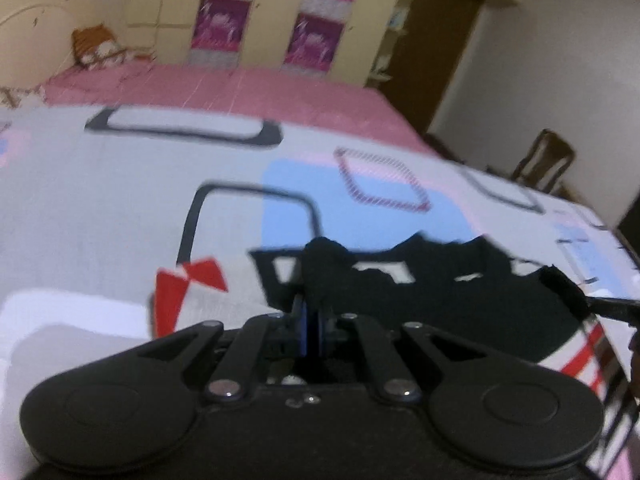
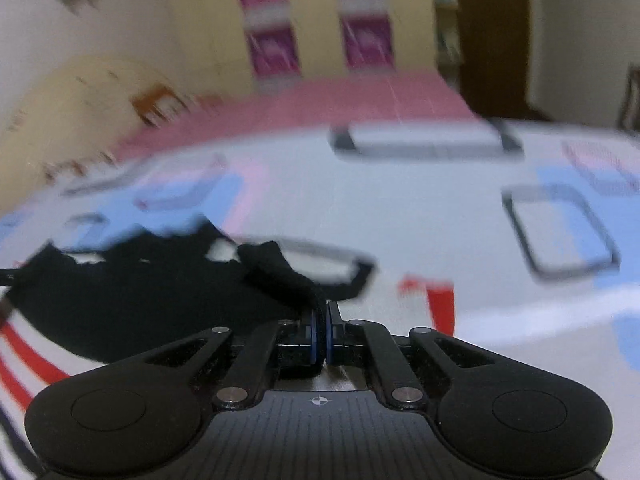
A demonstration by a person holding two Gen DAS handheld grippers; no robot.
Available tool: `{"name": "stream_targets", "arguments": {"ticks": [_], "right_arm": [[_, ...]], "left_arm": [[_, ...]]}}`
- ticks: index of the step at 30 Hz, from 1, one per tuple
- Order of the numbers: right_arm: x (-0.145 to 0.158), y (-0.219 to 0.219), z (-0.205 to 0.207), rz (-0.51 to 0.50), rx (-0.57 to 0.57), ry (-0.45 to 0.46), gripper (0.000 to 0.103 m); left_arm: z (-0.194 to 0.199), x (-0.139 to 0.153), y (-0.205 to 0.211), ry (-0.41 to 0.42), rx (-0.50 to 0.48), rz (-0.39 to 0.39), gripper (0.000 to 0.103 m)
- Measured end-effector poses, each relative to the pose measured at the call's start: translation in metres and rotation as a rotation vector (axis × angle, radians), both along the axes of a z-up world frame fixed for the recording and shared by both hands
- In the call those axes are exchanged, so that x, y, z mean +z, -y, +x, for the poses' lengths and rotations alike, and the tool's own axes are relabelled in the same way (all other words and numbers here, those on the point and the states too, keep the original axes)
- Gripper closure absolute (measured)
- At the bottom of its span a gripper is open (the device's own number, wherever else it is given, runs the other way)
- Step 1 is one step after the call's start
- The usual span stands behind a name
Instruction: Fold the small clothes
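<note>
A small black garment (image 1: 440, 300) with white and red stripes on its lower part lies on the patterned bedsheet (image 1: 120, 208). My left gripper (image 1: 310, 316) is shut on a bunched black corner of it, the cloth rising out between the blue pads. At the garment's right edge the tip of the other gripper's finger (image 1: 608, 306) pinches the opposite corner. In the right wrist view the black garment (image 2: 140, 300) spreads to the left, and my right gripper (image 2: 322, 320) is shut on a twisted black corner that runs up and left from its pads.
The bed continues with a pink cover (image 1: 240, 92) toward a cream wardrobe (image 1: 272, 12) with magenta panels. An orange cushion (image 1: 96, 46) lies at the headboard. A wooden chair (image 1: 544, 164) and a dark doorway (image 1: 440, 40) stand beyond the bed's right side.
</note>
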State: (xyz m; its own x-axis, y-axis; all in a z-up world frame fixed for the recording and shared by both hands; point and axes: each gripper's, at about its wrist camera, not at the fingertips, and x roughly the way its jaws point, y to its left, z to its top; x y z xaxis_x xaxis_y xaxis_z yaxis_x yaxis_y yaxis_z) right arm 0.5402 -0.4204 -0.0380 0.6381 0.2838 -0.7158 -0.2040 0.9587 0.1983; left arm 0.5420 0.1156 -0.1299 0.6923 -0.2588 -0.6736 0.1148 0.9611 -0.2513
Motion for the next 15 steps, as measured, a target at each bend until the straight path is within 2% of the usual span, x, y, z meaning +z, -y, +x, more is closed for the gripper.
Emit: {"name": "stream_targets", "arguments": {"ticks": [2, 5, 6, 7, 8, 9, 10, 11, 12, 13, 15], "right_arm": [[-0.003, 0.005, 0.002, 0.056, -0.046, -0.008, 0.1], [-0.002, 0.005, 0.001, 0.051, -0.056, -0.01, 0.1], [0.0, 0.005, 0.001, 0.057, -0.06, -0.016, 0.099], [0.003, 0.006, 0.001, 0.063, -0.07, -0.022, 0.084], [0.009, 0.009, -0.001, 0.052, -0.097, -0.016, 0.065], [0.021, 0.009, -0.008, -0.006, -0.155, 0.028, 0.026], [0.03, 0.007, -0.018, -0.051, -0.181, 0.103, 0.025], [0.037, 0.004, -0.025, -0.052, -0.152, 0.146, 0.029], [0.042, -0.003, -0.028, -0.042, -0.11, 0.142, 0.051], [0.044, -0.014, -0.029, -0.043, -0.057, 0.136, 0.068], [0.042, -0.045, -0.028, -0.063, 0.057, 0.119, 0.069]], "left_arm": [[0.001, -0.002, 0.002, 0.012, 0.007, 0.01, 0.098], [0.0, -0.001, 0.001, 0.011, 0.003, 0.016, 0.098], [0.0, 0.0, 0.001, 0.008, -0.003, 0.021, 0.094], [-0.001, 0.003, 0.0, 0.006, -0.009, 0.027, 0.092], [-0.004, 0.007, 0.0, 0.012, -0.008, 0.021, 0.081], [-0.01, 0.013, -0.001, 0.033, 0.001, 0.018, 0.069], [-0.016, 0.02, -0.001, 0.061, 0.007, 0.018, 0.067], [-0.023, 0.027, 0.001, 0.084, 0.003, 0.011, 0.066], [-0.028, 0.034, 0.007, 0.098, -0.01, -0.009, 0.066], [-0.03, 0.037, 0.018, 0.102, -0.046, -0.017, 0.066], [-0.028, 0.035, 0.05, 0.087, -0.131, 0.03, 0.066]]}}
